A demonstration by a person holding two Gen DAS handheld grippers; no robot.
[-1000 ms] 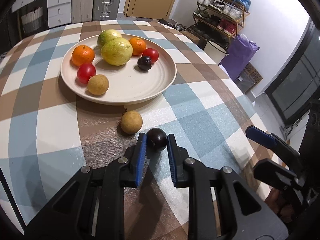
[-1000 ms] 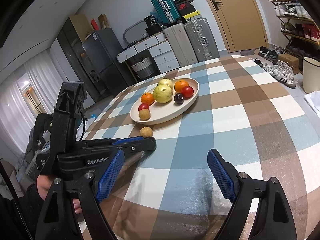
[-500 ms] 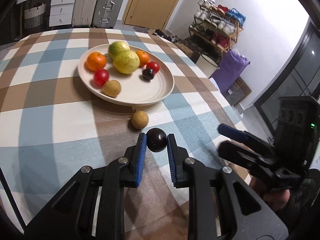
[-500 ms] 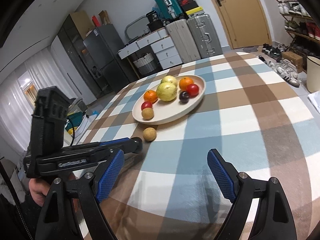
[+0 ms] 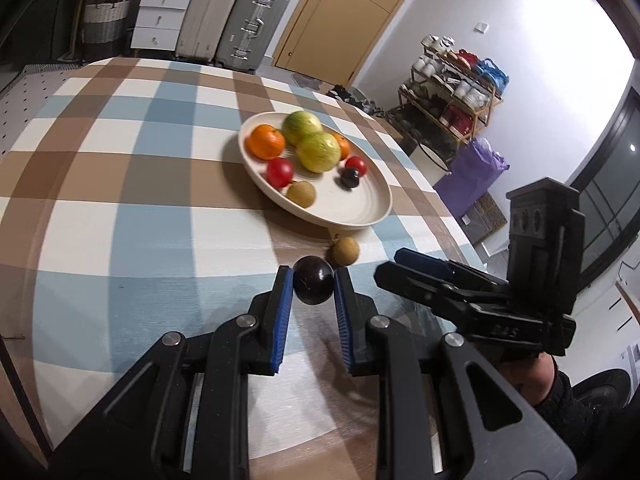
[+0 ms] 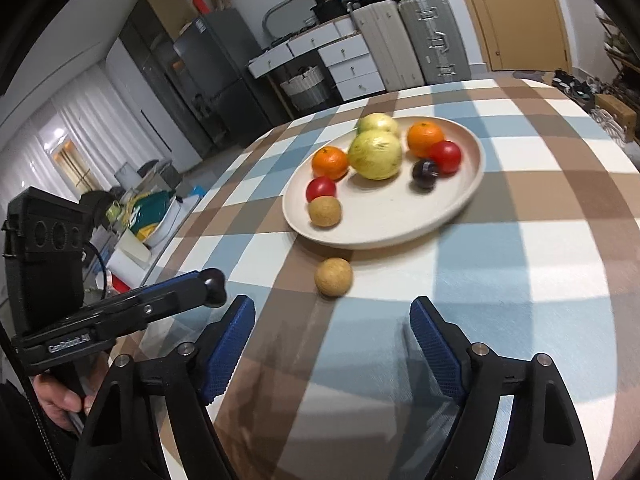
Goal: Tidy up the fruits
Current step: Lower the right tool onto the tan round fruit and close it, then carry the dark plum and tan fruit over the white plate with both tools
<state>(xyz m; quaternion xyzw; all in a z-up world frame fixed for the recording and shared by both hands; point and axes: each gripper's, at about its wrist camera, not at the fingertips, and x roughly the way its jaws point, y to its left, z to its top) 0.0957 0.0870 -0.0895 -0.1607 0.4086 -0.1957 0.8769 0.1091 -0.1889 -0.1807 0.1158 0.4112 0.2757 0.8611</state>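
Observation:
My left gripper [image 5: 314, 286] is shut on a dark purple plum [image 5: 313, 285] and holds it above the checked tablecloth. It also shows in the right wrist view [image 6: 213, 280], off the table's left edge. A cream plate [image 5: 360, 216] holds oranges, green guavas, red tomatoes, a dark plum and a brown fruit. One loose brown fruit [image 5: 345, 251] [image 6: 333, 277] lies on the cloth just in front of the plate [image 6: 404, 232]. My right gripper [image 6: 332, 344] is open and empty, low over the cloth just short of the loose brown fruit.
The checked tablecloth [image 5: 120, 220] covers the table. Beyond it stand suitcases [image 5: 252, 28], white drawers [image 5: 160, 20], a shoe rack [image 5: 452, 80] and a purple bag [image 5: 472, 168]. A fridge [image 6: 208, 80] stands at the far left.
My left gripper has lifted the plum off the cloth and swung left, away from the plate. My right gripper has moved closer to the loose brown fruit.

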